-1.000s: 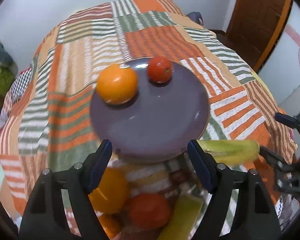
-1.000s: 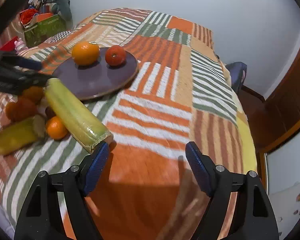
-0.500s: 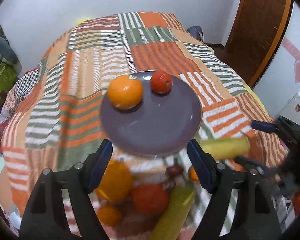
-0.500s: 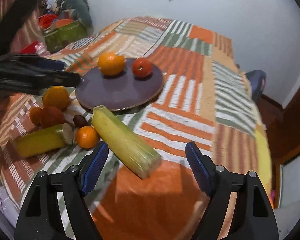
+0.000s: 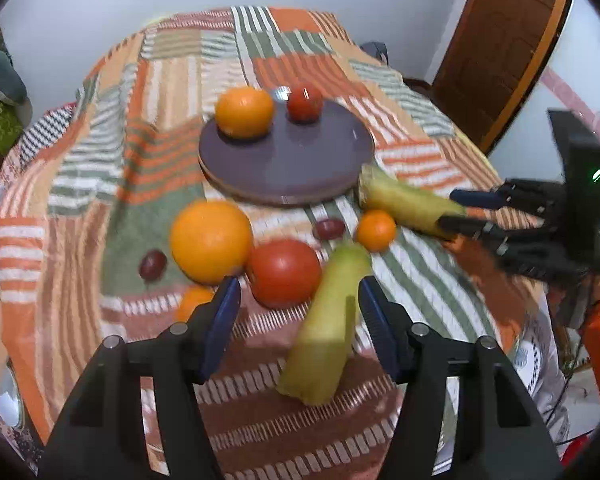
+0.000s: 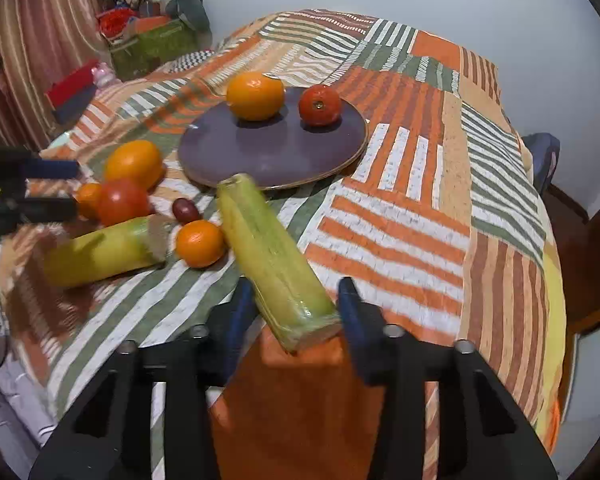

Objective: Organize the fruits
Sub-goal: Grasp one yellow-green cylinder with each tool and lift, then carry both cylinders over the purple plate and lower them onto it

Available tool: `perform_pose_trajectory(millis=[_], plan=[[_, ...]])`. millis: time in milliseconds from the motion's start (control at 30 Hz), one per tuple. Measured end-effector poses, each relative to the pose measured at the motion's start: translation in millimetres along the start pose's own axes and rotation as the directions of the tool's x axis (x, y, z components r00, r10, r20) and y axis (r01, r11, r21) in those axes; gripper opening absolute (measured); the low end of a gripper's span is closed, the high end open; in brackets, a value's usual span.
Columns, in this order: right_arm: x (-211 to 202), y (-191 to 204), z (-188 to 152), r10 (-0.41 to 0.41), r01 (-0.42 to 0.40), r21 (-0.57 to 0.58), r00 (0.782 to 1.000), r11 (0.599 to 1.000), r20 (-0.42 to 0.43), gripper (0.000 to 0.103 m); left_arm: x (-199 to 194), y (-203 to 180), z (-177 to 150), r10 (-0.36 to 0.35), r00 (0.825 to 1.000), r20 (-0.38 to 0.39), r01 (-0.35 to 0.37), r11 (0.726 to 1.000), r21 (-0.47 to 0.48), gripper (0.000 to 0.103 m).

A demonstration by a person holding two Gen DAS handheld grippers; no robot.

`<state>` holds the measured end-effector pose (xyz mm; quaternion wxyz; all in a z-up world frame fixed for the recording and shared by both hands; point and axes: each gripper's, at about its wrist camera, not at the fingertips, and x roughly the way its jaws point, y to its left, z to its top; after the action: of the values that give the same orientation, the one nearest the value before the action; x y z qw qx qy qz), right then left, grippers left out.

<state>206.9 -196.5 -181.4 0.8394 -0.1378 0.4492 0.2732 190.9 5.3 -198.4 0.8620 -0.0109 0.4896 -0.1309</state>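
Observation:
A purple plate (image 5: 300, 168) (image 6: 276, 152) on the striped bedspread holds an orange (image 5: 244, 112) (image 6: 255, 96) and a red tomato (image 5: 305, 103) (image 6: 320, 105). In front of it lie a big orange (image 5: 211, 240), a tomato (image 5: 284, 273), a small orange (image 5: 376, 230), two dark plums (image 5: 329, 228) and a yellow-green cob (image 5: 328, 328). My right gripper (image 6: 296, 308) has its fingers on both sides of the near end of a second cob (image 6: 274, 264). My left gripper (image 5: 296, 312) is open and empty above the loose fruit.
The bedspread (image 6: 420, 200) covers a bed that drops off at the near and right edges. A brown door (image 5: 500, 48) stands at the right. Green boxes and clutter (image 6: 152, 44) lie beyond the bed's far left side.
My left gripper has pulled back, so the plate looks farther and the loose fruit shows in front. My right gripper has moved onto the second cob and narrowed around its end.

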Motion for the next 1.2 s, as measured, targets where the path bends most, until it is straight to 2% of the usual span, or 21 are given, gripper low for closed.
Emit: perform_pose_trajectory(millis=[67, 133, 233, 267, 400, 467, 567, 633, 733, 1000, 1200], plan=[[-8, 2, -4, 0.009, -0.01, 0.017, 1.0, 1.0, 0.006, 0.024, 7, -1, -10, -0.019, 0.999, -0.027, 0.018, 1.0, -0.012, 0.061], [-11, 6, -4, 0.006, -0.006, 0.007, 1.0, 1.0, 0.003, 0.021, 14, -2, -18, -0.026, 0.998, -0.049, 0.025, 1.0, -0.01, 0.061], [-9, 9, -2, -0.007, 0.007, 0.001, 1.0, 1.0, -0.009, 0.025, 25, -5, -24, -0.013, 0.997, -0.074, 0.013, 1.0, -0.003, 0.061], [-7, 8, 1, -0.008, 0.008, 0.009, 1.0, 1.0, -0.015, 0.029, 27, -5, -26, -0.012, 0.997, -0.078, 0.012, 1.0, -0.004, 0.06], [12, 1, 5, 0.028, -0.025, 0.055, 0.998, 0.998, -0.048, 0.038, 36, -4, -23, -0.05, 0.995, -0.082, 0.047, 0.998, -0.03, 0.049], [21, 2, 4, 0.026, -0.022, 0.063, 0.998, 0.998, -0.064, 0.041, 37, -6, -22, -0.048, 0.996, -0.076, 0.046, 0.999, -0.03, 0.047], [20, 7, 0, -0.004, 0.007, 0.064, 0.999, 0.998, -0.046, 0.037, 35, -11, -23, -0.045, 0.997, -0.064, 0.044, 0.999, -0.022, 0.043], [13, 9, -4, 0.016, -0.013, 0.085, 0.999, 0.996, -0.036, 0.035, 31, -13, -25, -0.046, 0.997, -0.064, 0.044, 0.999, -0.022, 0.04], [-1, 14, -14, 0.002, 0.001, 0.093, 1.0, 0.996, -0.03, 0.035, 22, -14, -31, -0.061, 0.996, -0.069, 0.059, 0.998, -0.03, 0.036], [-32, 32, -49, -0.018, 0.021, 0.069, 0.999, 0.997, -0.045, 0.035, 10, -20, -43, -0.049, 0.994, -0.1, 0.051, 0.999, 0.019, 0.035], [-27, 26, -35, 0.005, -0.002, 0.072, 0.999, 0.997, -0.04, 0.037, 22, -21, -30, -0.039, 0.993, -0.108, 0.042, 0.999, 0.029, 0.035]])
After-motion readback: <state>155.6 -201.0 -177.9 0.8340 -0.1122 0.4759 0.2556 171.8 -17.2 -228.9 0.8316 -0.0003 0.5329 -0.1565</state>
